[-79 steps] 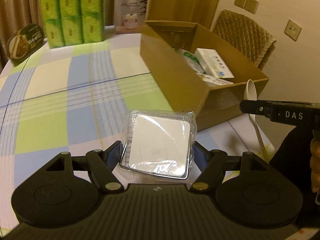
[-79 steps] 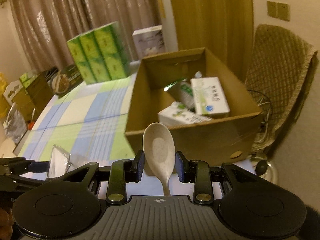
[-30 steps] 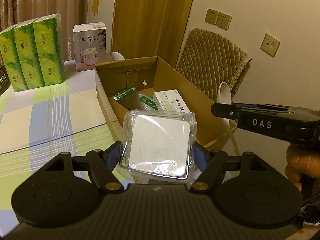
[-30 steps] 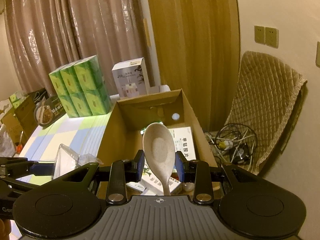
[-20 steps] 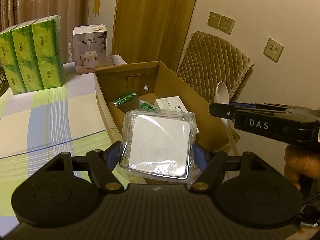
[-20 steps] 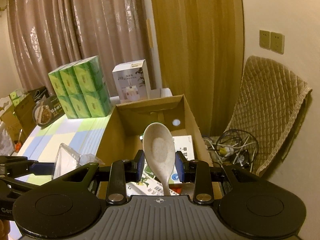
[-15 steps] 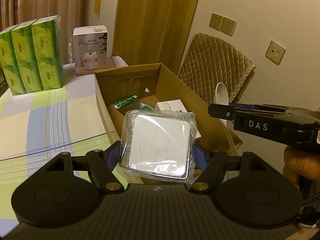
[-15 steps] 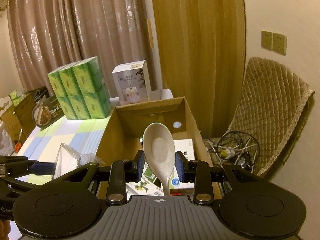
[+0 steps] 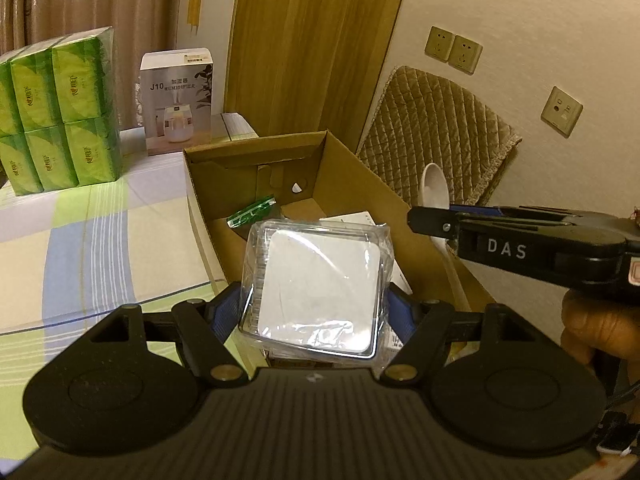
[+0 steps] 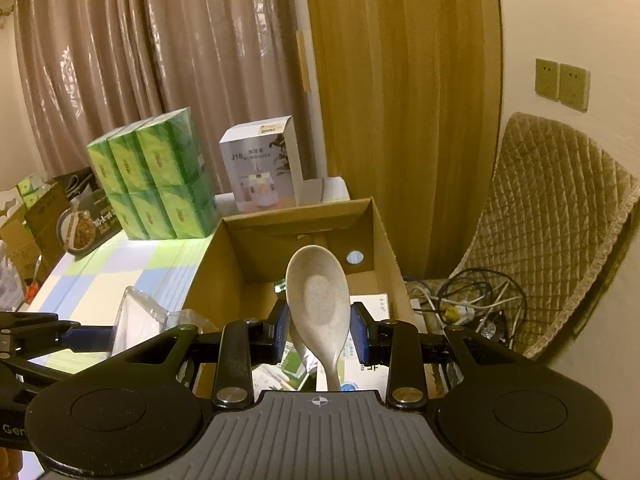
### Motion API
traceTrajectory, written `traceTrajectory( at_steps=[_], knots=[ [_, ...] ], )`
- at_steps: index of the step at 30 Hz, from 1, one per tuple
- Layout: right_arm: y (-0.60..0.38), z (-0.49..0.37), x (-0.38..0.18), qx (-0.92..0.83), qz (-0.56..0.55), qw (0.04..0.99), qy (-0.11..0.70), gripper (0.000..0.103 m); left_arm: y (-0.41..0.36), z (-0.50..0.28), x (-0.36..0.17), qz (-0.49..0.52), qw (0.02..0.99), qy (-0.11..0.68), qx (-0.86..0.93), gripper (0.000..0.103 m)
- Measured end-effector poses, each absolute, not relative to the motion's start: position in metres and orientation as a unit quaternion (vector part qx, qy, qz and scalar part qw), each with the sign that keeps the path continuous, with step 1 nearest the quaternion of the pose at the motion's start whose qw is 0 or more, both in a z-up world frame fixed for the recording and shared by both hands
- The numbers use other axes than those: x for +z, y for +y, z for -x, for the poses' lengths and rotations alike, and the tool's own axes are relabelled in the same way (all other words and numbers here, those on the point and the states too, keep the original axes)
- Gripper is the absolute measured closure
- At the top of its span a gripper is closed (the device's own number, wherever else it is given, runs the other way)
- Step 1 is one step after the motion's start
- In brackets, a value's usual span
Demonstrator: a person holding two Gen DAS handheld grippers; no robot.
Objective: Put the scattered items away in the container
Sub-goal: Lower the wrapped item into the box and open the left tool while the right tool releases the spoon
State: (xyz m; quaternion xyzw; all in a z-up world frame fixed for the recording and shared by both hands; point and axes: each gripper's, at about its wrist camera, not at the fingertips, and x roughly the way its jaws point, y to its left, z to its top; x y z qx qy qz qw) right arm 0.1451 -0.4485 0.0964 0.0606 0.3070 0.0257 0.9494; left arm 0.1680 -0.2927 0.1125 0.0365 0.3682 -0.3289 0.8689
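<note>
1. Two hand-held grippers are both loaded: the left gripper (image 9: 316, 312) is clamped on a square white pad sealed in a clear plastic wrapper (image 9: 316, 288), and the right gripper (image 10: 320, 332) is pinched on a pale speckled plastic spoon (image 10: 318, 300), bowl up, handle pointing down.
2. Both loads hang above the open brown cardboard box (image 9: 360, 184), which sits at the edge of the checked green-and-blue tablecloth (image 9: 80, 240). The box lies directly below and ahead of both tools; judging by this, releasing should drop each item inside.
3. Neither hand looks clearly nearer; the spoon sits toward the box's right wall.
4. Only the right wrist view shows the white cartons (image 10: 360, 364) on the box floor beneath the spoon; the left view has the wrapped pad hiding most of them.
</note>
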Motion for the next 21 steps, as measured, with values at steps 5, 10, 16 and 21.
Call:
traceTrajectory(
  at_steps=[5,10,16,21],
  knots=[
    [-0.449,-0.156,0.094,0.03,-0.062,0.948,0.31,0.073,-0.296,-0.176,0.11,-0.035,0.868,0.371,-0.329,0.033],
    [-0.45,-0.166,0.095,0.035,-0.062,0.948,0.309,0.073,-0.299,-0.186,0.11,-0.032,0.868,0.372,-0.328,0.033],
    [-0.453,-0.181,0.099,0.038,-0.066,0.949,0.307,0.073,-0.301,-0.198,0.11,-0.028,0.869,0.372,-0.325,0.033],
    [-0.456,-0.192,0.099,0.04,-0.066,0.948,0.308,0.073,-0.3,-0.206,0.108,-0.027,0.871,0.373,-0.32,0.033]
  ],
)
